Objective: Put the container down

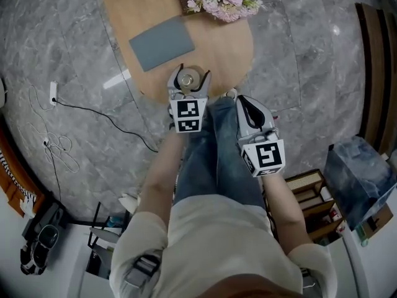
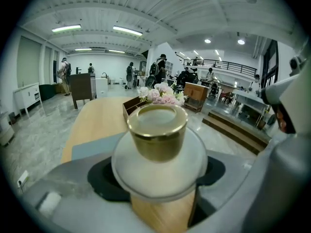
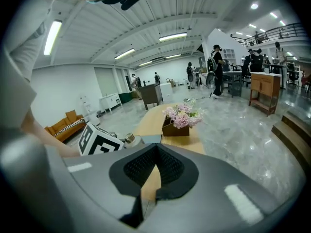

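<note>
A white frosted container (image 1: 189, 77) (image 2: 159, 144) with a gold cap sits between the jaws of my left gripper (image 1: 188, 84) (image 2: 158, 176), which is shut on its round body. In the head view it is over the near edge of the oval wooden table (image 1: 155, 5) (image 2: 97, 115); I cannot tell whether it touches the top. A grey mat (image 1: 162, 41) (image 2: 95, 144) lies just beyond it. My right gripper (image 1: 242, 101) (image 3: 154, 174) is shut with nothing in it, to the right of the left one and over the person's legs.
A box of pink flowers (image 1: 223, 2) (image 2: 161, 95) (image 3: 182, 116) stands at the table's far end. Cables (image 1: 56, 144) and a power strip (image 1: 53, 92) lie on the grey floor at left. A low wooden shelf (image 1: 313, 194) and a blue bag (image 1: 360, 179) are at right.
</note>
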{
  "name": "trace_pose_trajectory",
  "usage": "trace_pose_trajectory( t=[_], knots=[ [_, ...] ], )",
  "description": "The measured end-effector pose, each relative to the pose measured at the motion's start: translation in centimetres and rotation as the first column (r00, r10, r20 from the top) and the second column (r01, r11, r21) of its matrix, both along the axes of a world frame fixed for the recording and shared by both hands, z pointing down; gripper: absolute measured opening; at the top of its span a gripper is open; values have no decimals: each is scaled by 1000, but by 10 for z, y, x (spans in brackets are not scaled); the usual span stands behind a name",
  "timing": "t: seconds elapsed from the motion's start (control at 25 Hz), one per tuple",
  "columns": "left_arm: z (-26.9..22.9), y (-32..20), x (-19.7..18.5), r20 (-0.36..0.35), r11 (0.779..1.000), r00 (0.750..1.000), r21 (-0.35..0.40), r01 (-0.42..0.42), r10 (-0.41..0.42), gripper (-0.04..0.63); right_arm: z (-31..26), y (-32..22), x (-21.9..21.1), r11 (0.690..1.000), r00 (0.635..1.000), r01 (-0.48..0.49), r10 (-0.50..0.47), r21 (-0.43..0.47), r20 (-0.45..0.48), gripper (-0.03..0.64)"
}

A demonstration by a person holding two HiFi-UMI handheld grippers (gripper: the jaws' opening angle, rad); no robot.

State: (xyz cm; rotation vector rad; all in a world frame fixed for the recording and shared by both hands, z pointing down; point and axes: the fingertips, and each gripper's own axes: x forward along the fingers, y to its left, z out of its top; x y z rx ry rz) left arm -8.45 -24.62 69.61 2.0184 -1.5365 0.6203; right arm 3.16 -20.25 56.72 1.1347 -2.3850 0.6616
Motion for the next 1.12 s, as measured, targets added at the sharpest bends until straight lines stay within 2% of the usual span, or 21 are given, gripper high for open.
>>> trace_pose_trajectory(
  t=[0.36,0.52,0.88,1.12],
  knots=[
    [72,-13,5,71,998,996,-41,-44,47,347,48,2,2,998,1000,2,-2,-62,6,-2],
    [97,-11,6,75,997,997,-68,-29,34,347,57,1,1,998,1000,10,-10,-67,9,-2],
    [119,-18,6,107,997,993,-73,-40,48,347,76,7,-1,996,1000,17,-17,-93,-2,-2],
    [122,-21,9,173,994,980,-49,-93,101,348,78,9,-2,996,1000,1,-1,-93,1,-2]
  ],
)
